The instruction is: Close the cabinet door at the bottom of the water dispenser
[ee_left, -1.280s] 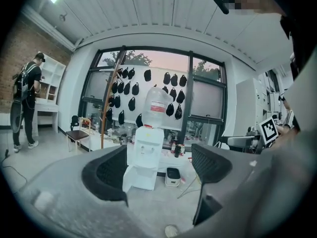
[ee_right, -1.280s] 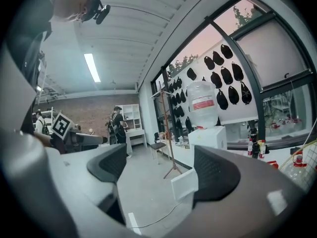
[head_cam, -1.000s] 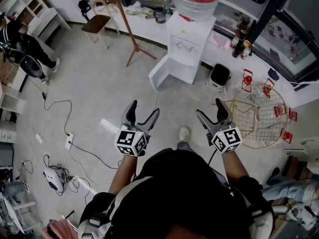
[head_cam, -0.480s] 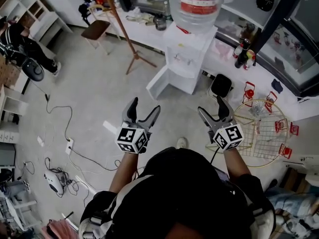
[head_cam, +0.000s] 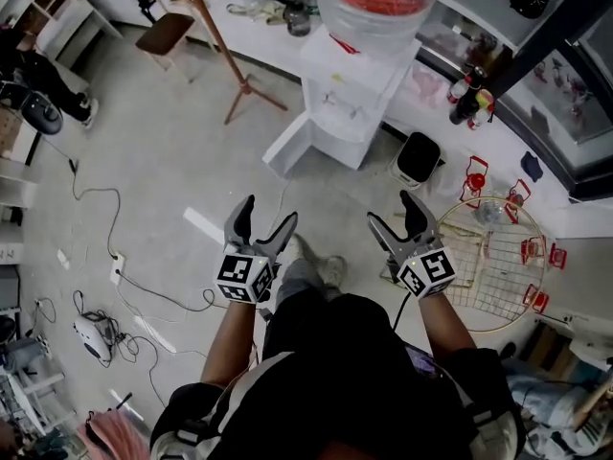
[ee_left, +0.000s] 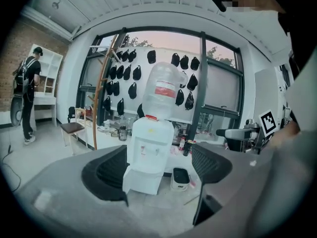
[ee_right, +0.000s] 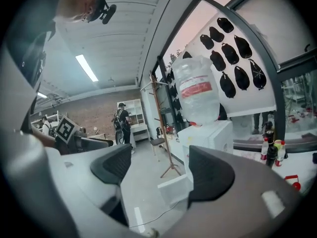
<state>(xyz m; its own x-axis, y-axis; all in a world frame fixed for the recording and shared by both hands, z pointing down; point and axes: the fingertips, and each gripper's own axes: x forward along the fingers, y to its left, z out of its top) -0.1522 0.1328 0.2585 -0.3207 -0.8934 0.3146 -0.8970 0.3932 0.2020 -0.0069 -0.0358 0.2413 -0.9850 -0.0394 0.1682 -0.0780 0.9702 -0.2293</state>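
A white water dispenser (head_cam: pixel 350 94) with a big clear bottle on top stands against the counter ahead. Its bottom cabinet door (head_cam: pixel 287 149) is swung open toward the left. My left gripper (head_cam: pixel 263 217) and right gripper (head_cam: pixel 393 212) are held side by side well short of it, both pointing at it. The left gripper view frames the dispenser (ee_left: pixel 148 148) and its open door (ee_left: pixel 142 179) between open jaws (ee_left: pixel 158 170). The right gripper (ee_right: pixel 158 170) is open too; its jaws have just been closing a little with nothing between them, and the door (ee_right: pixel 173 187) shows beyond.
A wooden coat stand (head_cam: pixel 220 46) and a chair (head_cam: pixel 163 32) are left of the dispenser. A small white bin (head_cam: pixel 419 156) sits to its right, then a round gold wire table (head_cam: pixel 488 266). Cables and a power strip (head_cam: pixel 115 266) lie on the floor at left.
The person has stepped forward; the dispenser is nearer and larger in the head view. Both grippers have advanced with the body and sunk a little.
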